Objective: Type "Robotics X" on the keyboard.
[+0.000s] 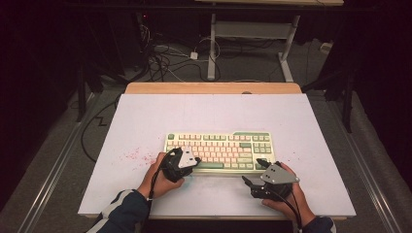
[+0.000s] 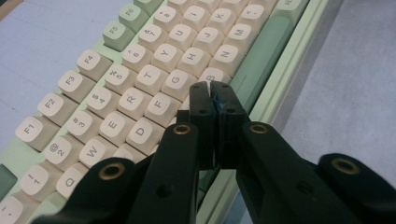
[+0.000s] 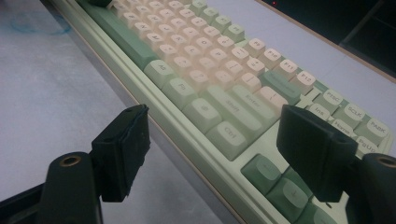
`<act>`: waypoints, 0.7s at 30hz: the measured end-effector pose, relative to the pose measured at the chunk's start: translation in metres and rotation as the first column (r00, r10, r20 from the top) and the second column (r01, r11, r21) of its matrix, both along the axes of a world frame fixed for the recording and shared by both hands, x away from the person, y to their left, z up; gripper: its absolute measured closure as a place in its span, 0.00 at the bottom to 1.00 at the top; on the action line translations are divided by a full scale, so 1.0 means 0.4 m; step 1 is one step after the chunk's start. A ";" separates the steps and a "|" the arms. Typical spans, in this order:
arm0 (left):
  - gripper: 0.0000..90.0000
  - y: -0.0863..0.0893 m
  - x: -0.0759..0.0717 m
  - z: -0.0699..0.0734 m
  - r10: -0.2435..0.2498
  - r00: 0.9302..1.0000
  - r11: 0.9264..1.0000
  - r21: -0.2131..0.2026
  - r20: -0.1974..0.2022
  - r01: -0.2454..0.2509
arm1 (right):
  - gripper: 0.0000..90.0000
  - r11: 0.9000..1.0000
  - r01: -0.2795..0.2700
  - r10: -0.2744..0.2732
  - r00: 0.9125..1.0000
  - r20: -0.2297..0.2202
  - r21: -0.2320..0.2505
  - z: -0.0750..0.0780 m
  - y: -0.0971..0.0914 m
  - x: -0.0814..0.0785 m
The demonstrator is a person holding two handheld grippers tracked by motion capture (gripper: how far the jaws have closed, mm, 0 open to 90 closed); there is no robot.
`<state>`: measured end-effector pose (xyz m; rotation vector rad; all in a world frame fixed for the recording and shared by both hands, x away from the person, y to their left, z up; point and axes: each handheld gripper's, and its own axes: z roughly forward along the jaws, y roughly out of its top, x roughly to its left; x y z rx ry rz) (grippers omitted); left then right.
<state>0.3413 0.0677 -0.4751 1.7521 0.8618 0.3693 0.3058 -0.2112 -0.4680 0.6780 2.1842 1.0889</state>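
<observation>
A cream and green keyboard (image 1: 218, 148) lies in the middle of the white mat. My left gripper (image 1: 195, 159) is at its front left, held by a hand in a striped sleeve. In the left gripper view, the left gripper (image 2: 209, 87) is shut with nothing between its jaws, its tips just over the keys beside the B key (image 2: 215, 74). My right gripper (image 1: 253, 171) hovers at the keyboard's front right corner. In the right gripper view, the right gripper (image 3: 217, 122) stands open, its jaws straddling the front edge near the Ctrl key (image 3: 229, 134).
The white mat (image 1: 145, 116) covers a wooden table (image 1: 214, 88). Red specks (image 1: 135, 156) mark the mat left of the keyboard, and a faint blue mark (image 3: 39, 23) lies on it in the right gripper view. Cables and a desk frame (image 1: 212, 53) stand on the floor behind.
</observation>
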 end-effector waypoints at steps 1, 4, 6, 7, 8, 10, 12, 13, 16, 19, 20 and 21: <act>0.95 0.001 0.000 0.000 0.000 1.000 1.000 -0.001 -0.001 0.000 | 0.29 1.000 0.000 0.000 1.000 0.000 0.000 0.000 0.000 0.000; 0.95 0.002 0.001 0.000 0.001 1.000 1.000 0.000 -0.001 -0.001 | 0.29 1.000 -0.001 0.001 1.000 0.000 -0.001 0.000 0.000 0.000; 0.95 0.002 0.002 -0.001 0.001 1.000 1.000 0.006 0.004 -0.001 | 0.29 1.000 -0.003 0.003 1.000 0.000 -0.002 -0.001 0.001 0.000; 0.95 0.003 0.003 -0.001 -0.001 1.000 1.000 0.006 0.005 0.001 | 0.29 1.000 -0.004 0.004 1.000 -0.001 -0.003 -0.001 0.001 0.000; 0.95 0.004 0.003 -0.001 -0.001 1.000 1.000 0.001 0.002 0.001 | 0.29 1.000 -0.003 0.003 1.000 -0.002 -0.003 -0.001 0.001 0.000; 0.95 0.005 0.004 -0.001 -0.001 1.000 1.000 0.001 0.001 0.001 | 0.29 1.000 -0.004 0.004 1.000 -0.002 -0.004 -0.002 0.001 0.000; 0.95 0.005 0.004 -0.001 -0.003 1.000 1.000 0.002 0.002 0.003 | 0.29 1.000 -0.003 0.003 1.000 -0.003 -0.006 -0.002 0.001 0.001; 0.95 0.006 0.004 -0.001 -0.004 1.000 1.000 0.004 0.003 0.004 | 0.29 1.000 -0.003 0.003 1.000 -0.004 -0.007 -0.002 0.001 0.001; 0.95 0.005 0.003 -0.001 -0.006 1.000 1.000 0.005 0.003 0.006 | 0.29 1.000 -0.005 0.005 1.000 -0.004 -0.008 -0.002 0.001 0.000; 0.95 0.005 0.002 -0.001 -0.008 1.000 1.000 0.007 0.004 0.008 | 0.29 1.000 -0.005 0.005 1.000 -0.005 -0.009 -0.002 0.001 0.001; 0.95 0.005 0.002 -0.001 -0.007 1.000 1.000 0.007 0.005 0.007 | 0.29 1.000 -0.004 0.004 1.000 -0.005 -0.010 -0.002 0.001 0.000; 0.95 0.005 0.002 -0.001 -0.007 1.000 1.000 0.006 0.006 0.007 | 0.29 1.000 -0.004 0.004 1.000 -0.006 -0.011 -0.002 0.002 0.000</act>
